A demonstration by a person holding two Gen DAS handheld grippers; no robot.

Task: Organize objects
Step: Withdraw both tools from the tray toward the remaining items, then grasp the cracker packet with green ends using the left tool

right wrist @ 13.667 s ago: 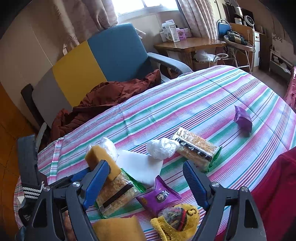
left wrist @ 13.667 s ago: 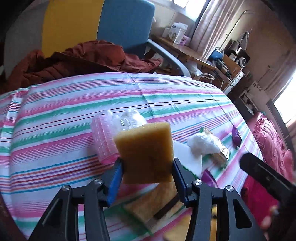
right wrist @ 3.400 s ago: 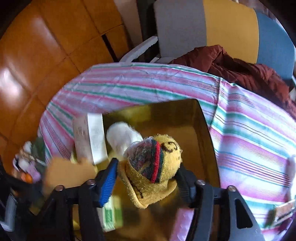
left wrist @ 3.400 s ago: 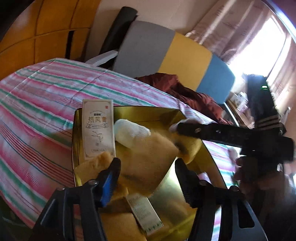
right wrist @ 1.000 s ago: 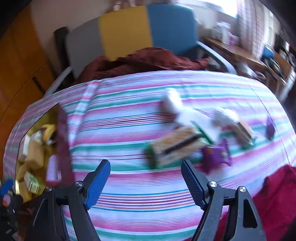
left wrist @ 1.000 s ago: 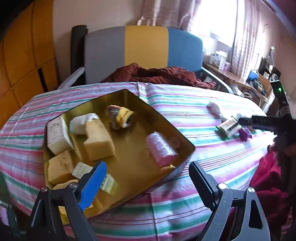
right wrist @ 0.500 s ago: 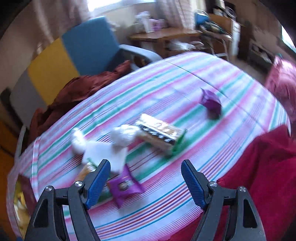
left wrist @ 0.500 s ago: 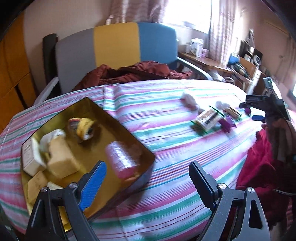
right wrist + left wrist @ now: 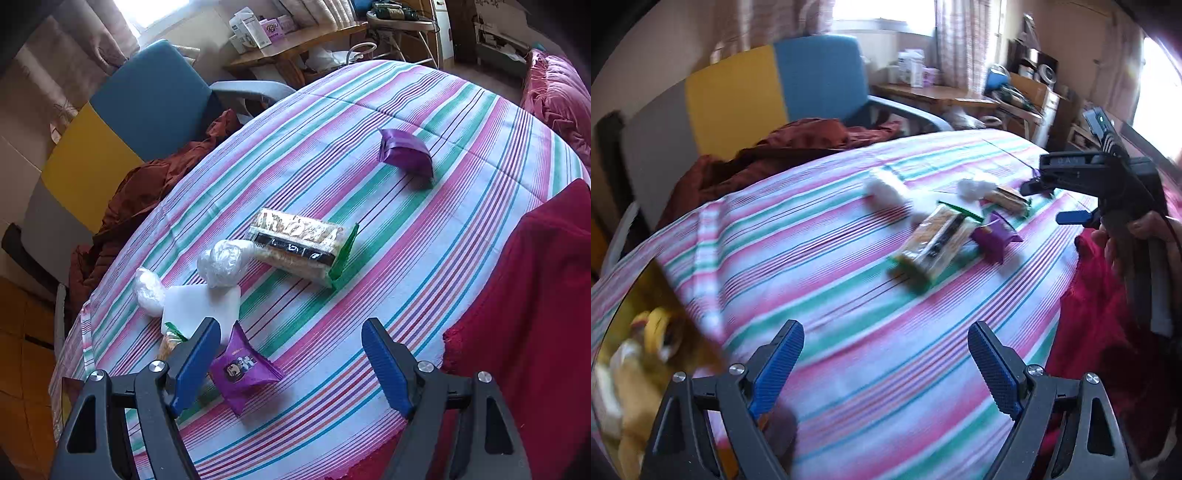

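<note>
My left gripper (image 9: 886,354) hangs open over the striped tablecloth (image 9: 849,295), nothing between its blue pads. The gold tin (image 9: 661,273) sits at lower left, holding a yellow sock (image 9: 661,328) and blurred sponges. Ahead lie a snack packet (image 9: 934,243), a purple packet (image 9: 993,236) and a white wrapped bundle (image 9: 886,190). My right gripper (image 9: 290,350) is open and empty, low over the cloth. A purple packet (image 9: 243,369) lies by its left finger. Beyond it are a snack packet (image 9: 299,247), two wrapped white balls (image 9: 225,264), a white sheet (image 9: 199,306) and a second purple packet (image 9: 406,155).
A grey, yellow and blue chair (image 9: 147,103) with a rust-brown garment (image 9: 147,195) stands behind the table. Red cloth (image 9: 535,295) covers the near right edge. A hand (image 9: 1137,236) carries the right gripper (image 9: 1039,203) at the right of the left wrist view.
The left gripper has swung right, away from the tin toward the loose packets. The right gripper has rolled and settled over the packets. Both stay open and empty.
</note>
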